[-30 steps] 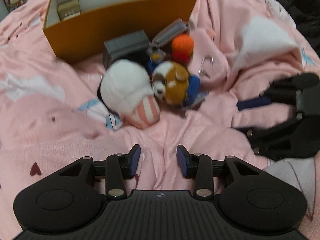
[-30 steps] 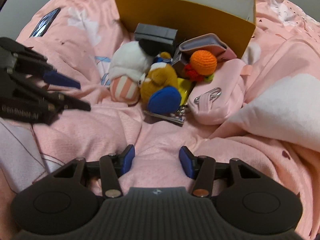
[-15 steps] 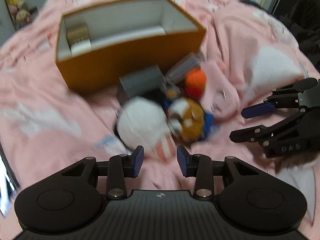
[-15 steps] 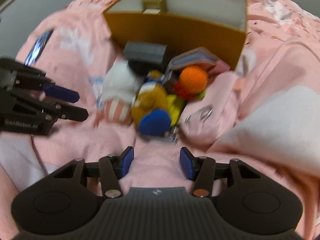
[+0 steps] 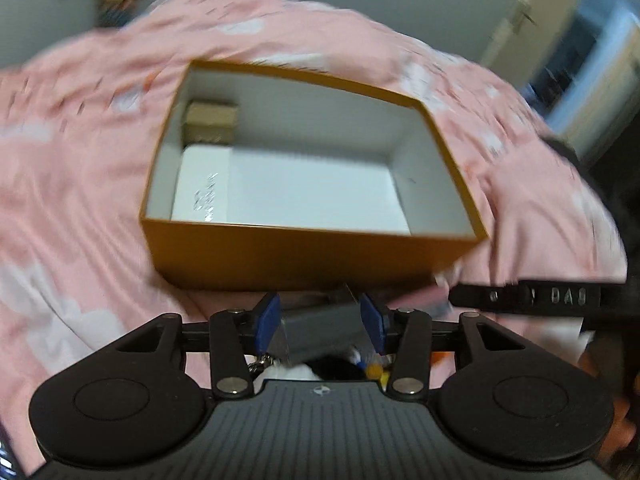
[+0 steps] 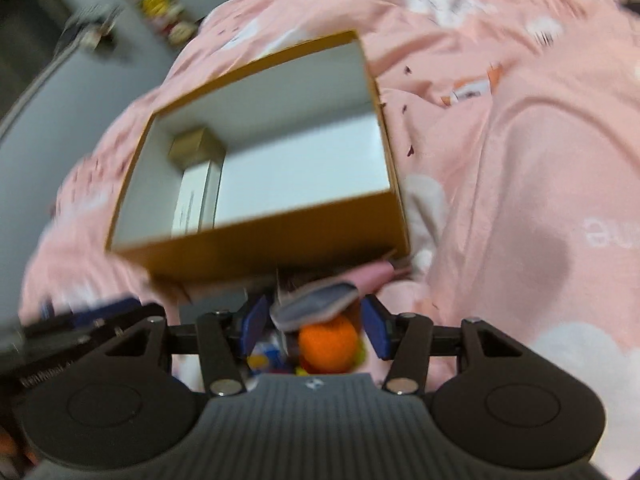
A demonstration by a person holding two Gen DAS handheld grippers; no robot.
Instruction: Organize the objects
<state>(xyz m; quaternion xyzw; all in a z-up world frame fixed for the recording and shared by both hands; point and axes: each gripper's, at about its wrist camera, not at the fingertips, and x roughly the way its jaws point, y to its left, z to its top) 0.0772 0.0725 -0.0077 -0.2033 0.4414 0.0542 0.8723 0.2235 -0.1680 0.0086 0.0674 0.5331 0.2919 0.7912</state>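
Orange box [image 5: 304, 256] open on pink bed cover [image 5: 80, 200], small gold box [image 5: 210, 122] and white box [image 5: 202, 184] inside at one end. Grey case [image 5: 320, 330] just before box, between blue pads of left claw [image 5: 320, 328]; jaws just widened, grip unclear. Right claw [image 6: 316, 326] open over orange ball [image 6: 328, 344] and pink pouch [image 6: 320, 300]. Both views blurred.

1. Soft, even indoor light is falling on the pink bedding [image 5: 100, 208], with no glare anywhere.
2. Motion blur is smearing both views; the bedding's print is streaking towards the edges.
3. The orange box [image 5: 312, 256] is looking soft-edged, its white interior showing as the brightest area.
4. Fisheye distortion is bending the room outward, and a bright doorway [image 5: 592, 60] is glowing at the upper right of the left wrist view.
5. The near gripper bodies are staying comparatively sharp.
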